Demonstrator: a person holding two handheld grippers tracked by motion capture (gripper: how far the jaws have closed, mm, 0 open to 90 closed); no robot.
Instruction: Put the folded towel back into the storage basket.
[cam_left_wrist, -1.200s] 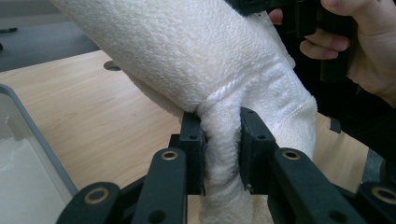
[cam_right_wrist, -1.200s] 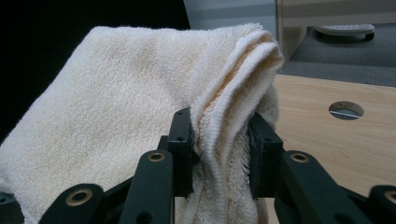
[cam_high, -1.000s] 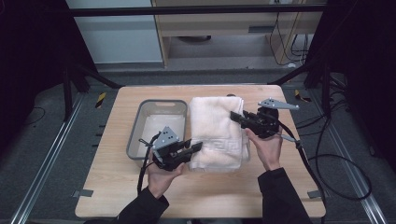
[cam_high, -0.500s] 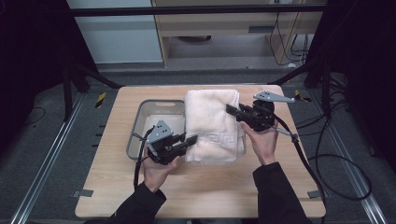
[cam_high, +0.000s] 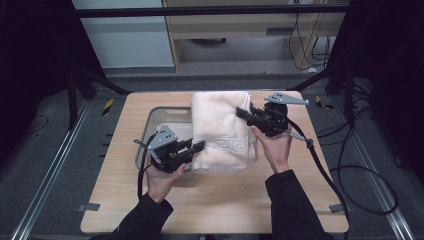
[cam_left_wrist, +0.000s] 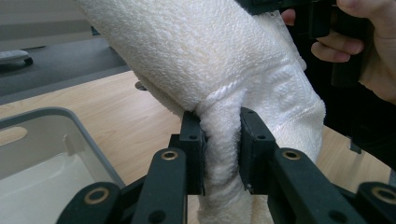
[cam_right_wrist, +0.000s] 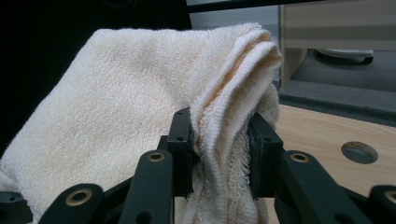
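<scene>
With both grippers clamped on the folded towel (cam_high: 220, 131), you hold it off the table (cam_high: 225, 200), partly over the bin (cam_high: 150, 120). Left gripper (cam_high: 199, 146) pinches the near edge, right gripper (cam_high: 242, 113) the far edge, so it stays folded and spread.

The towel (cam_left_wrist: 224, 56) is cream terry cloth, thick and loopy with a rough matt nap, and a woven relief band shows smoother near its hem. The desk (cam_high: 220, 200) is pale wood with a fine grain and a dull satin finish, while the bin (cam_left_wrist: 56, 140) at 9 o'clock of the towel is translucent grey plastic, smooth and faintly glossy. Both tongs, left (cam_left_wrist: 222, 154) and right (cam_right_wrist: 219, 154), are matt black plastic with brass-coloured metal rivets, and a flat grey metal-looking plate (cam_high: 286, 99) tops the right one.
</scene>
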